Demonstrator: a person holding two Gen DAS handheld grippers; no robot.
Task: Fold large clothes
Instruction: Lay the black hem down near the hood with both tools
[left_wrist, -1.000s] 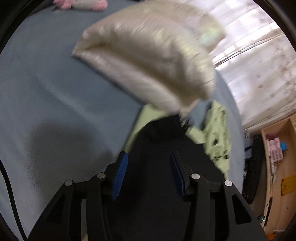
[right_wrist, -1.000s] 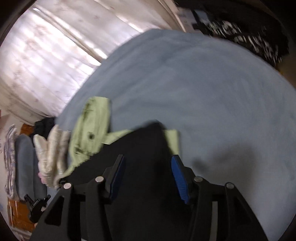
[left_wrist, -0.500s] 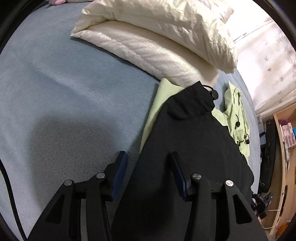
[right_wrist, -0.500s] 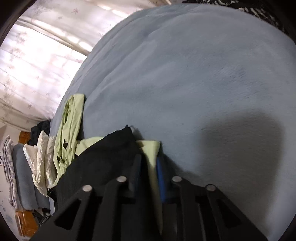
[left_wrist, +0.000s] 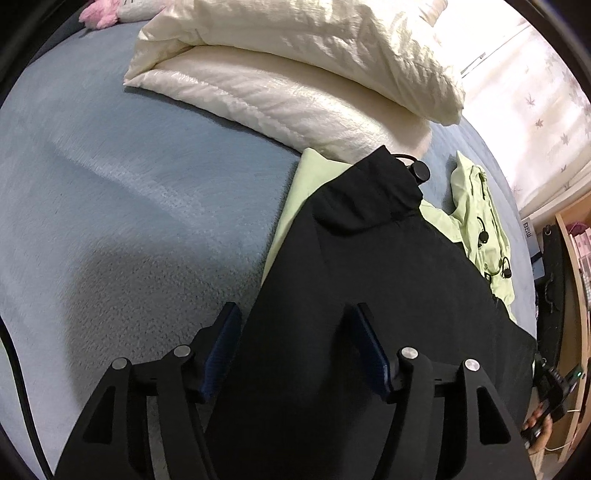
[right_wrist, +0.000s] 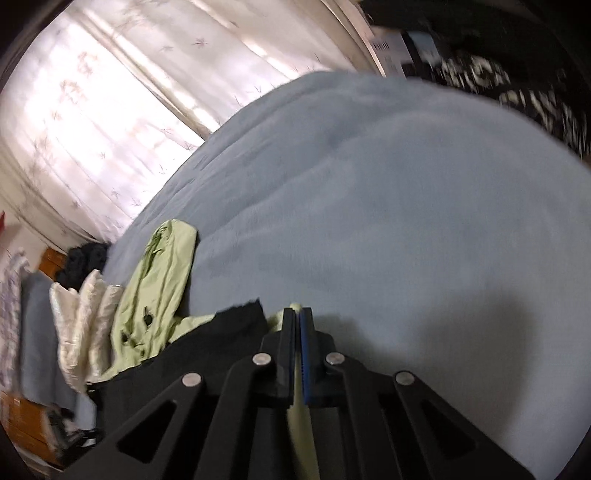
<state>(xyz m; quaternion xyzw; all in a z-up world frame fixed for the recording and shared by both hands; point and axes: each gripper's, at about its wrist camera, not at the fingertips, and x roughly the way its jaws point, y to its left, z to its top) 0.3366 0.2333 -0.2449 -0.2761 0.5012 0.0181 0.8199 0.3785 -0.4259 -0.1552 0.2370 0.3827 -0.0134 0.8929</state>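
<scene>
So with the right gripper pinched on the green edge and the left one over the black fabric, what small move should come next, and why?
Probably lower the left gripper and close it on the black garment: its jaws are opening astride that garment's edge without pinching it, while the right gripper is already shut on the green garment.

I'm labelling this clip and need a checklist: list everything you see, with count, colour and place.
bed cover: one, blue-grey, under everything
pillows: two, cream, stacked at the far end of the bed
plush toy: one, pink, far corner, beyond the pillows
jacket: one, black outside, light green lining, spread on the bed
green garment: one, light green, crumpled beside the jacket
curtain: white, leaf print, at the window
shelf: wooden, beside the bed
left gripper: black, blue fingers opening over the jacket's edge
right gripper: shut on the jacket's green edge
hand: one, at the left view's lower right edge
</scene>
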